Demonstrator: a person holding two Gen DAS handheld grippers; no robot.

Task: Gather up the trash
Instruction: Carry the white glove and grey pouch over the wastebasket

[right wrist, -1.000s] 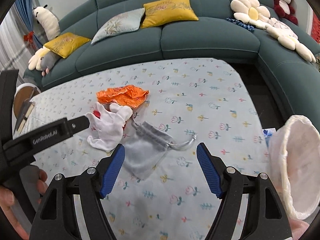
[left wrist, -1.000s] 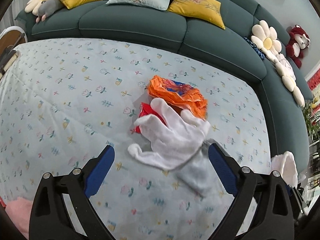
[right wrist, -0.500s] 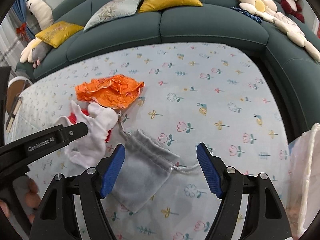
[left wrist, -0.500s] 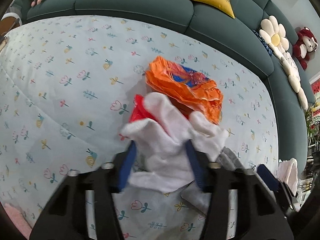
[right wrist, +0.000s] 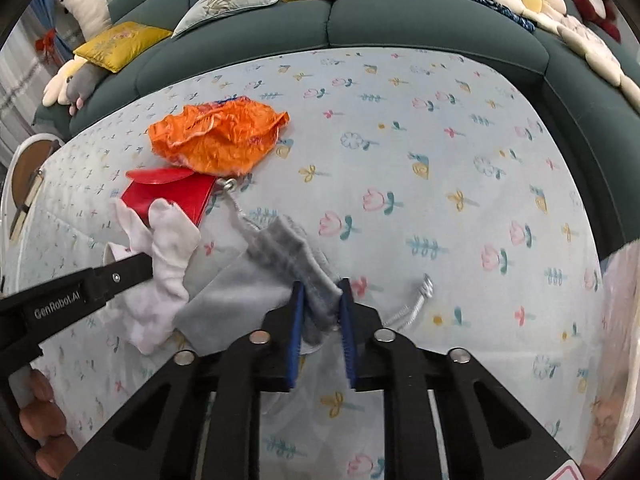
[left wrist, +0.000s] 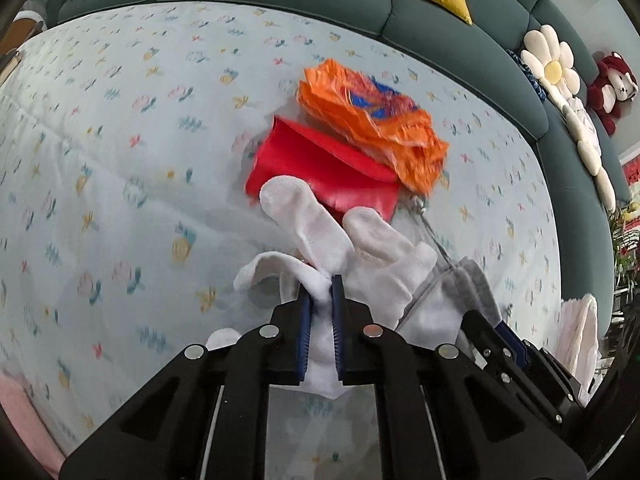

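Observation:
My left gripper (left wrist: 320, 288) is shut on a white glove (left wrist: 360, 248), lifted a little off the floral tablecloth (left wrist: 120, 160); the glove also shows in the right wrist view (right wrist: 168, 248). My right gripper (right wrist: 322, 292) is shut on a grey drawstring pouch (right wrist: 260, 276), which lies just right of the glove (left wrist: 468, 280). A red envelope (left wrist: 320, 164) lies uncovered beyond the glove, and a crumpled orange wrapper (left wrist: 380, 120) rests against its far edge. Both show in the right wrist view, the envelope (right wrist: 168, 196) and the wrapper (right wrist: 220, 136).
A white-lined trash bag (right wrist: 624, 320) stands at the table's right edge, also in the left wrist view (left wrist: 580, 332). A teal sofa (right wrist: 360, 20) with cushions and plush toys curves behind the table. A pink cloth (left wrist: 20, 420) lies at the near left.
Both grippers have closed: the left on the white glove, the right on the grey pouch. The glove has lifted, uncovering the red envelope beneath it.

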